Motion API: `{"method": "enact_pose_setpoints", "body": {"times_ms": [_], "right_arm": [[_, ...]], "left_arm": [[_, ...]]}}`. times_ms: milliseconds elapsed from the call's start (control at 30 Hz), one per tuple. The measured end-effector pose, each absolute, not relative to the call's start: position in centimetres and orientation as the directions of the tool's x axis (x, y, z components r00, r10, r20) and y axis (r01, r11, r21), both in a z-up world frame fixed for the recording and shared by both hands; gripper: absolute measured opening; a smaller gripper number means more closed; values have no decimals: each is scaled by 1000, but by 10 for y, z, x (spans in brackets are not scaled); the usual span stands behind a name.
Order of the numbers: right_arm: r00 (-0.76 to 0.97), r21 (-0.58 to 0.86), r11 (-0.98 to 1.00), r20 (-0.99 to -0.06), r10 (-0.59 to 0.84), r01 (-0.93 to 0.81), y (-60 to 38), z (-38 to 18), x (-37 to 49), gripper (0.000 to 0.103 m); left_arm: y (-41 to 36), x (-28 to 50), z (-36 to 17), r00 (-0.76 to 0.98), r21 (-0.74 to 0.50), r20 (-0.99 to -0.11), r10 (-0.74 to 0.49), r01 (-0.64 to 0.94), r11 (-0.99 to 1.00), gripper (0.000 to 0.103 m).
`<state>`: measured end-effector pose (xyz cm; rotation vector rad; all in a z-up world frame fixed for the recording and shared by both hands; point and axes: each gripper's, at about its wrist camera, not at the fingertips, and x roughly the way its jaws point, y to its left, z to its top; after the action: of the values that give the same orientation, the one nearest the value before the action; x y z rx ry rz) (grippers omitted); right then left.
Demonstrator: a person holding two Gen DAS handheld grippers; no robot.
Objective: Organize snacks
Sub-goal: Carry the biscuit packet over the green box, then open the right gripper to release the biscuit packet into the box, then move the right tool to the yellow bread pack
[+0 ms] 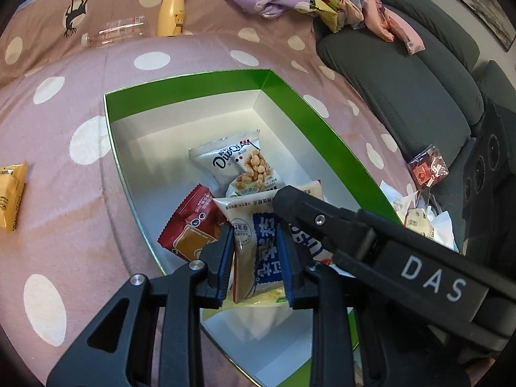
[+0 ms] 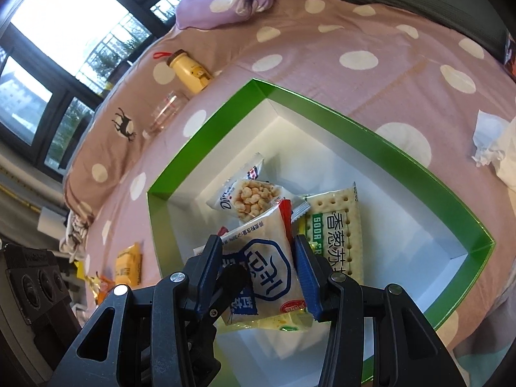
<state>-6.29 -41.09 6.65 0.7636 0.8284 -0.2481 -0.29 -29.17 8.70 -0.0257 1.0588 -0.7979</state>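
A bed in pink polka-dot sheet carries an open green box (image 1: 322, 135). Both the left gripper (image 1: 256, 258) and the right gripper (image 2: 258, 267) pinch one white-and-blue snack packet (image 1: 258, 251) just above the box floor, its long axis along the fingers. Four other packets lie inside: popcorn, red, soda-cracker, and one more beneath.

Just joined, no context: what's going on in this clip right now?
A person with a handheld gripper in each hand is sorting snacks into a green-rimmed box on a polka-dot bedspread. Both the left gripper and the right gripper are clamped on the same white-and-blue snack packet, held over the box. A popcorn-style packet, a red packet and soda crackers already lie inside. A yellow packet remains outside.
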Motion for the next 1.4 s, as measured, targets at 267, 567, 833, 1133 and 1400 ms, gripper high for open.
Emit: {"method": "enact_pose_setpoints", "body": {"times_ms": [267, 567, 833, 1133, 1400], "right_arm": [[661, 479, 716, -749, 31, 509, -412, 70, -63, 51], [742, 479, 765, -671, 2, 431, -393, 94, -69, 76], [773, 423, 840, -634, 7, 340, -350, 110, -57, 82], [783, 370, 908, -617, 81, 197, -285, 113, -40, 86], [690, 390, 918, -684, 237, 72, -216, 88, -4, 86]], "left_arm": [[-282, -6, 90, 251, -403, -752, -609, 556, 727, 33], [-221, -16, 122, 396, -365, -691, -604, 530, 765, 65], [-127, -17, 129, 550, -353, -643, -532, 404, 844, 86], [-5, -9, 107, 660, -253, -698, -279, 137, 958, 91], [75, 6, 77, 655, -306, -734, -177, -87, 948, 91]]}}
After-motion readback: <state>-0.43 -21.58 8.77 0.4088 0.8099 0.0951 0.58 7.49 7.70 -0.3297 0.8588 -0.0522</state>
